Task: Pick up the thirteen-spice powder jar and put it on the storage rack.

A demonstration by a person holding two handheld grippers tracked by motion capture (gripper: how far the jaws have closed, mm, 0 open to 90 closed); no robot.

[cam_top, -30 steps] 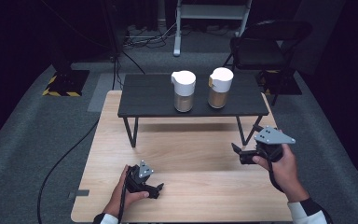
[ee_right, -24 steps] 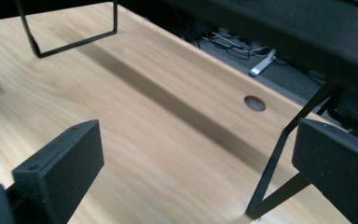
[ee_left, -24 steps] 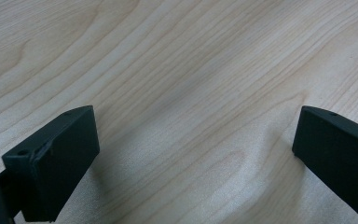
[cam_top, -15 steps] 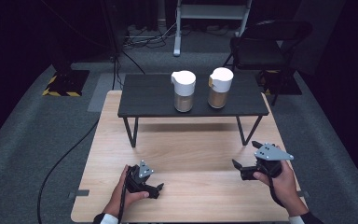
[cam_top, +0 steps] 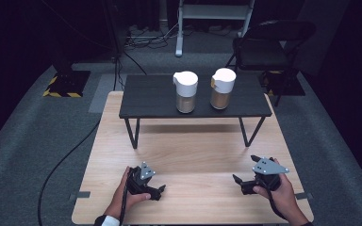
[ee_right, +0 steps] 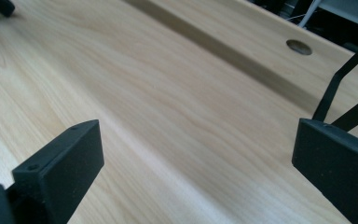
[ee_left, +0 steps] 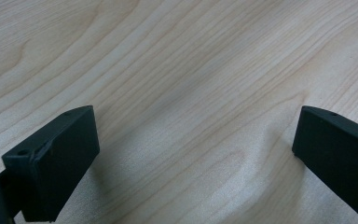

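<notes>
- Two lidded jars stand side by side on the low black shelf [cam_top: 155, 96] at the far half of the counter [cam_top: 193, 150]: the left jar [cam_top: 185, 92] and the right jar [cam_top: 222, 88], close together but apart, both upright with white lids on.
- Left claw [cam_top: 156, 189] lies low at the near edge of the counter, held in the person's left hand [cam_top: 127, 195]. In the left gripper view its jaws are spread wide over bare wood, pinching nothing.
- Right claw [cam_top: 239, 181] sits near the opposite near corner in the right hand [cam_top: 278, 190], its grey plate on top. In the right gripper view its jaws are also spread with nothing between them, and the shelf's thin black legs [ee_right: 340, 84] show off to one side.
- Both claws are well apart from the jars, so I judge this a resting or starting pose, with the hands parked near the body.
- Raised on the shelf, the jars look placed so that a claw can come at their sides level.
- Either jar would need a wide-open claw, which both already offer.
</notes>
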